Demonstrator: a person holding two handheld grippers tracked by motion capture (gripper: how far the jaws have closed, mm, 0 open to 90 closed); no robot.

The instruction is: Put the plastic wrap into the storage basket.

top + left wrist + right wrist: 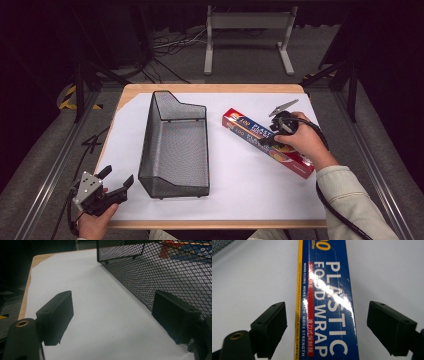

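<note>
Jaws of right gripper (pixel 325 327): spread wide, straddling the plastic wrap box (pixel 325 302), neither pad touching it. Box: lying flat at an angle on the white sheet (pixel 240 185), right of the black mesh basket (pixel 175 145). Left gripper (pixel 116 184): jaws wide apart and holding nothing, at the table's near left corner, the basket's wall just beside its right jaw.

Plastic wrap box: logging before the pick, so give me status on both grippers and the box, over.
Right gripper open, jaws astride the plastic wrap box, not touching. Left gripper open, empty, beside the mesh basket. Box flat on the table, nothing blocking.
</note>
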